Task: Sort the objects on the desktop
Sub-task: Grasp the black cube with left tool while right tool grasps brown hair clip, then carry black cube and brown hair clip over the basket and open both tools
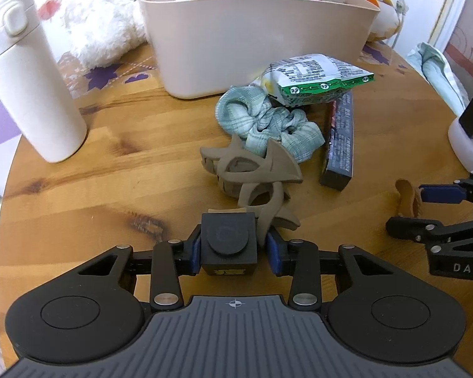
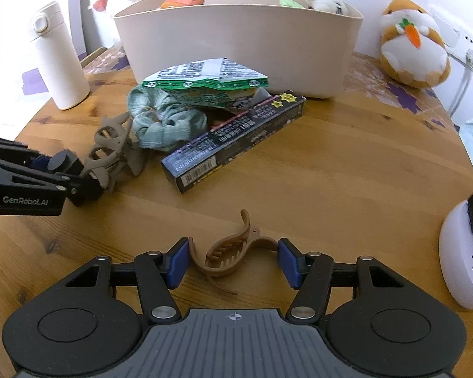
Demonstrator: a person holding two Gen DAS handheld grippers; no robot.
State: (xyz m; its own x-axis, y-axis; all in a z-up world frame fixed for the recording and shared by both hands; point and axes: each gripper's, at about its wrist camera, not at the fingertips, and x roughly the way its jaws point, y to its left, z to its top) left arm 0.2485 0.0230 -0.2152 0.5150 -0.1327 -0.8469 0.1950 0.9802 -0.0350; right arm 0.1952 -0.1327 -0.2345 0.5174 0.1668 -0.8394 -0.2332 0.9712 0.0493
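My left gripper (image 1: 235,250) has a small black cube (image 1: 228,245) between its blue pads; the left pad touches it, the right pad stands a little off and touches the grey hair claw (image 1: 252,173). My right gripper (image 2: 233,263) is open around a brown hair claw (image 2: 228,253) lying on the wooden table (image 2: 347,182). Behind lie a teal scrunchie (image 1: 268,123), a green snack packet (image 1: 315,77) and a long dark box (image 1: 340,141). A beige bin (image 1: 252,37) with toys and packets stands at the back.
A white flask (image 1: 31,75) stands at the left. A white power strip (image 2: 463,261) sits at the right edge. A hamster plush (image 2: 413,44) sits right of the bin, and a white plush (image 1: 101,15) lies to its left.
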